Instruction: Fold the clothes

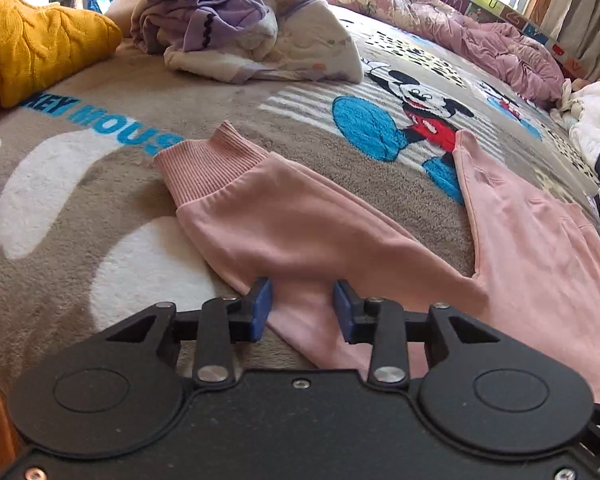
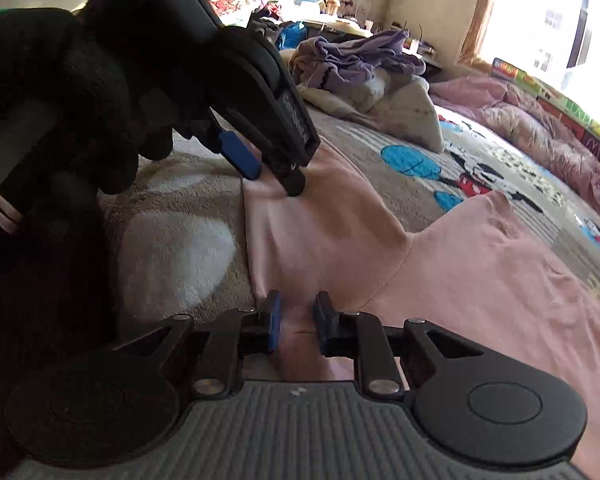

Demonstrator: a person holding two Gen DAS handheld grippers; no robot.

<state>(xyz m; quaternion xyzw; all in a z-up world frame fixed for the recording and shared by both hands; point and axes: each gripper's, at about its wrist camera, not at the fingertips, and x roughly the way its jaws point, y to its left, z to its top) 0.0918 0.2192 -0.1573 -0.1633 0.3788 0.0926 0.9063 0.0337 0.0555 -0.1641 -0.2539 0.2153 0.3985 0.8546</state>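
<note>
Blue-padded fingers of the left gripper (image 1: 302, 306) are standing spread over the near edge of the pink sweatshirt (image 1: 300, 232), pinching nothing. Likewise parted, the right gripper (image 2: 296, 326) is straddling a raised crease nearer the body. Lying spread on the Mickey blanket (image 1: 100, 152), the garment is looking soft, light and limp; its sleeve (image 1: 216, 168) is trailing far-left, so edges should offer the best hold.

Sunlit window (image 2: 540, 20) and curtains (image 1: 580, 8) flank a cartoon-mouse blanket (image 1: 100, 200) under plain walls.
</note>
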